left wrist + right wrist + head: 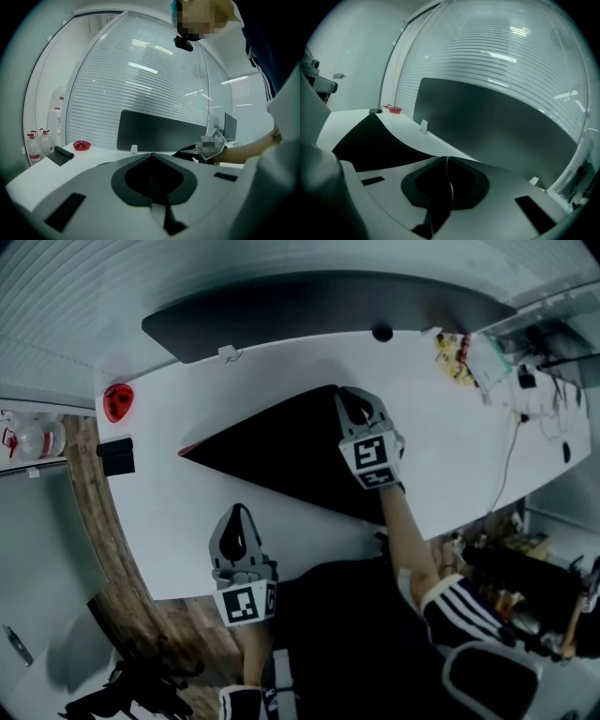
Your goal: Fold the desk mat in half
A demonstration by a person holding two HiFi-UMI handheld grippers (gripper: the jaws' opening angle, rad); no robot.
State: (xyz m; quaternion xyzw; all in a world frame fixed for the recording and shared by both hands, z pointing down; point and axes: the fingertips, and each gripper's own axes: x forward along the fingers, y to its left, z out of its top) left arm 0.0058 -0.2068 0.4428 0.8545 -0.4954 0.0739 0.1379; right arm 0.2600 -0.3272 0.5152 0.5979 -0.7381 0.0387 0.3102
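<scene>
Black and limp-looking, the desk mat (281, 460) lies on the white desk (450, 432), one corner pinched in the clenched right gripper (352, 401); likely light, prone to sag and slide. Left gripper (239, 514) hangs closed, empty, free to take another corner

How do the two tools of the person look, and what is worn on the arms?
The left tool and the right tool are light grey tapering shells, each with a dark inner hollow. Each carries a cube with black-and-white square markers: the left cube and the right cube. The right arm wears a short dark sleeve with white stripes.
</scene>
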